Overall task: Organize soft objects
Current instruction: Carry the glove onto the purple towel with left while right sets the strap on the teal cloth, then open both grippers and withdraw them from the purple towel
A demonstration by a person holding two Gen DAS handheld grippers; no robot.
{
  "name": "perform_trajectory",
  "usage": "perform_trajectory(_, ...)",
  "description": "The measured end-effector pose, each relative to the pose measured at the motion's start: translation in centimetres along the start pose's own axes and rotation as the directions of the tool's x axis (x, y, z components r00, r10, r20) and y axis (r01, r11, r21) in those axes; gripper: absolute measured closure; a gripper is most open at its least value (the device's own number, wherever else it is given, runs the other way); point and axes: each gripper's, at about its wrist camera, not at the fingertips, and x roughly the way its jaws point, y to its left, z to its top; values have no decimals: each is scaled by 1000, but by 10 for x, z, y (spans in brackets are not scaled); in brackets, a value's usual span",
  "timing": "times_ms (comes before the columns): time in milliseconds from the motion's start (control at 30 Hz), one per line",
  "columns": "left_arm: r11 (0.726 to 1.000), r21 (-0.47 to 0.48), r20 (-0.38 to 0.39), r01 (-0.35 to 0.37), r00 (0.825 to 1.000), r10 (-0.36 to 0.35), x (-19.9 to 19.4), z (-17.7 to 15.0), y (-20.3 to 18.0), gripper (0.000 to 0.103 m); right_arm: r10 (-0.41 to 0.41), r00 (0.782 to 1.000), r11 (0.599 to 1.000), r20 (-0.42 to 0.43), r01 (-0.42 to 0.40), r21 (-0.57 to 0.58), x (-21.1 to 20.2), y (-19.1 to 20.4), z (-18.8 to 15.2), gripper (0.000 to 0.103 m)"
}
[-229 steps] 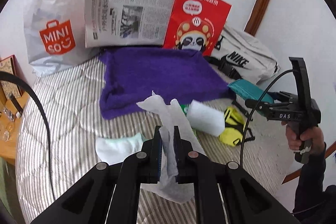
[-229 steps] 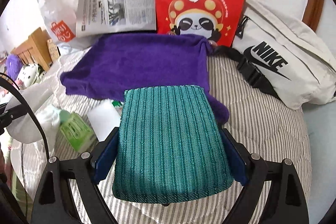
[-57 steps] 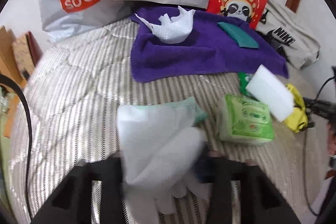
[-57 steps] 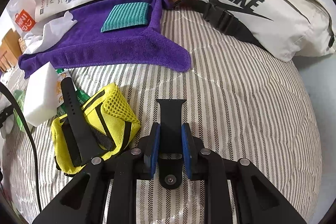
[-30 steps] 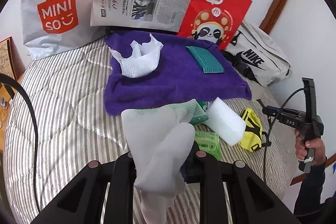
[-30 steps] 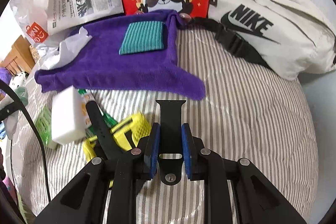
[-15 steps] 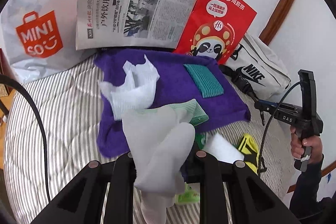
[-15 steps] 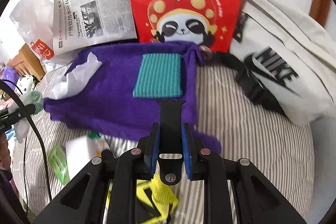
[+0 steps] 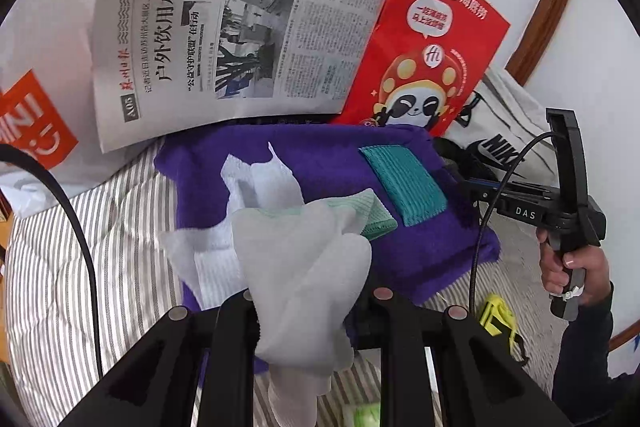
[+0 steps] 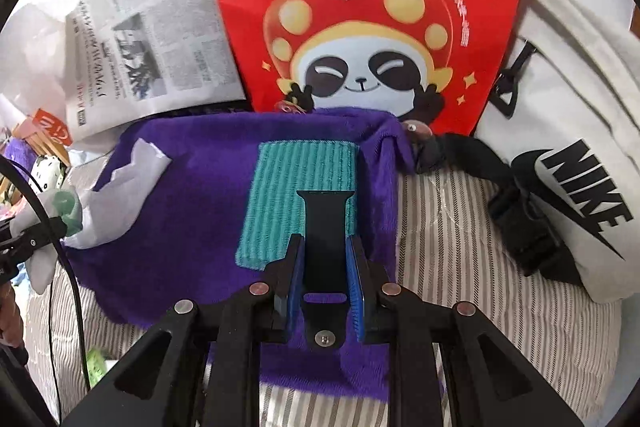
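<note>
A purple towel (image 9: pixel 332 163) (image 10: pixel 192 195) lies on the striped bed. On it lie a teal knitted cloth (image 9: pixel 404 183) (image 10: pixel 296 187) and a crumpled white tissue (image 9: pixel 256 187) (image 10: pixel 124 187). My left gripper (image 9: pixel 312 297) is shut on a white sock with a mint green cuff (image 9: pixel 304 267), held above the towel's near edge. My right gripper (image 10: pixel 326 263) is shut on a black strap (image 10: pixel 325 227), held over the teal cloth. The right gripper also shows at the right of the left wrist view (image 9: pixel 472 187).
A newspaper (image 9: pixel 240 27), a red panda paper bag (image 9: pixel 424 59) (image 10: pixel 360 7) and a Miniso bag (image 9: pixel 32 131) stand behind the towel. A white Nike bag (image 10: pixel 568 147) lies at the right. A yellow mesh pouch (image 9: pixel 498 315) and a green pack (image 10: pixel 96 359) lie on the bed.
Both grippers have moved forward over the purple towel. The left still holds the sock and the right still holds the black strap, now above the teal cloth.
</note>
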Motion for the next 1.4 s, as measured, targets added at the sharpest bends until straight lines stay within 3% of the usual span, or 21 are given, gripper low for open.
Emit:
perform_trajectory(500,997,3,-51,-74,996,74,55,16,17,84,-6,999,999,-43,4,-47,33,8,-25,82)
perform_trajectory(700,990,59,-99,-124,987,130,75,8,16,84,-9,999,999,-43,8,-43,40,7,-28,82)
perform_trajectory(1100,988,91,-119,-128,983,138,89,8,23,78,-4,1000,999,-31,3,-42,44,8,-29,81)
perform_trajectory(1200,984,118,-119,-134,982,148,92,8,18,71,18,1000,999,-9,-18,-27,43,6,-28,76)
perform_trajectory(1300,982,127,-148,-136,977,155,94,7,14,43,41,999,999,-6,-41,-27,40,6,-28,60)
perform_trajectory(1400,980,128,-145,-155,974,173,95,6,8,42,29,1000,998,8,-28,-47,34,11,-28,53)
